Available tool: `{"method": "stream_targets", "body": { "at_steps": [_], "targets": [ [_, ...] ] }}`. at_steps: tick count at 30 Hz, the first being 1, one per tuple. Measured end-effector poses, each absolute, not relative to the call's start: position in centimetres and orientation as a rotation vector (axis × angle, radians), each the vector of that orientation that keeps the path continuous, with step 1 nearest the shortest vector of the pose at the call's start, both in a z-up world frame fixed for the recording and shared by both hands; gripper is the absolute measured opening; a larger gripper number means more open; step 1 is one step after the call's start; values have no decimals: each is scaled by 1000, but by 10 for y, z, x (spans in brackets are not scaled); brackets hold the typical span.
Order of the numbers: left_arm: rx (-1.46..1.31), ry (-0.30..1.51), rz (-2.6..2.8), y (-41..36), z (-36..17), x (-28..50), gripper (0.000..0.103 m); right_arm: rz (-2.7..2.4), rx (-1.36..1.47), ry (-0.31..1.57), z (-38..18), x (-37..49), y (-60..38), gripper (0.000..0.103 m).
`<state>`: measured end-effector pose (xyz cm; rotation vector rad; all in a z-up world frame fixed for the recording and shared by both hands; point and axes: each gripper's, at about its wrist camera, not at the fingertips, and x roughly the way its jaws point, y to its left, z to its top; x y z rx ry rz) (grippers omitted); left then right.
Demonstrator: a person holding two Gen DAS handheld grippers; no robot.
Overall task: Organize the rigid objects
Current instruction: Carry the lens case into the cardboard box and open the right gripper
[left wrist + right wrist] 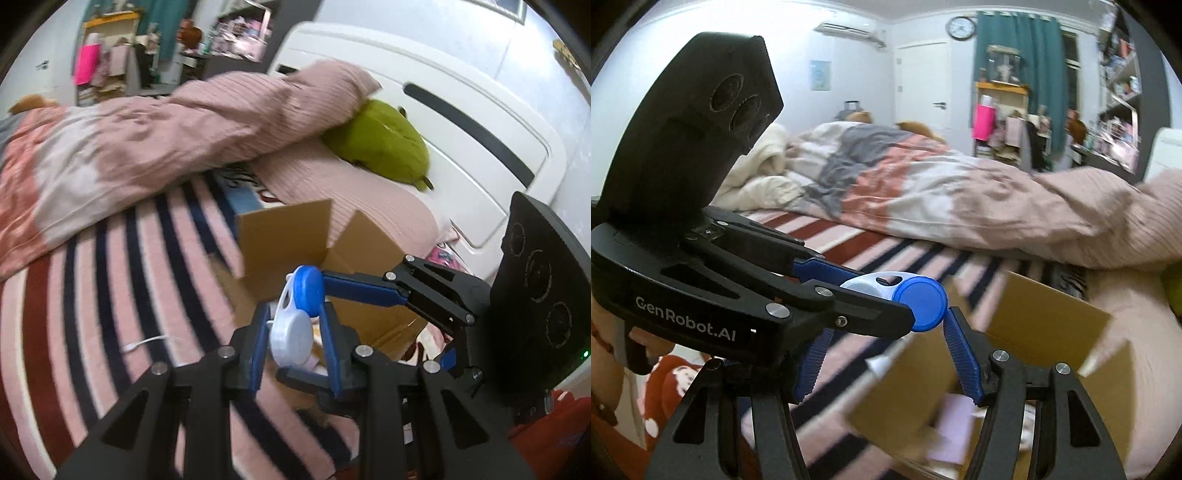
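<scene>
Left wrist view: I have a small contact lens case (295,317), one blue cap and one white cap joined by a white bridge, held in mid-air over the striped bedspread (92,295), just near of an open cardboard box (288,236) that sits on the bed. My left gripper (293,339) is clamped on the white end, its blue pads pressing either side. My right gripper (354,286) comes in from the right with one blue finger beside the blue cap; from the right wrist view its jaws (886,332) stand apart around that cap, and I cannot tell whether a pad touches it. A pink duvet (166,122) lies heaped at the far side, a green plush toy (384,144) against the white headboard (461,92) to the far right. I judge the case light, stiff and smooth plastic, prone to slip or swivel if pinched on a cap's rounded rim; the flat faces of a cap, or the bridge between them, look the safer hold. The box seems its likely destination.
</scene>
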<state>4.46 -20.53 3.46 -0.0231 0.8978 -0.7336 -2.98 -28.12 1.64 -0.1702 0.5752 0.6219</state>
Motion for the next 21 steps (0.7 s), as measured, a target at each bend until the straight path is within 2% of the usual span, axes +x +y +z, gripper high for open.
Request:
{"method": "stream_targets", "body": {
  "at_steps": [10, 12, 14, 16, 21],
  "targets": [
    [21, 1030, -818, -271, 11, 82, 25, 447, -127, 740, 0, 1, -343, 58],
    [39, 1028, -805, -273, 9, 81, 35, 434, -126, 754, -3, 2, -347, 58],
    [45, 1013, -784, -270, 11, 80, 56, 418, -132, 761, -4, 0, -352, 59],
    [45, 988, -759, -262, 15, 77, 60, 401, -140, 772, -6, 1, -352, 65],
    [14, 915, -665, -223, 32, 66, 65, 404, -157, 775, -4, -3, -344, 65]
  ]
}}
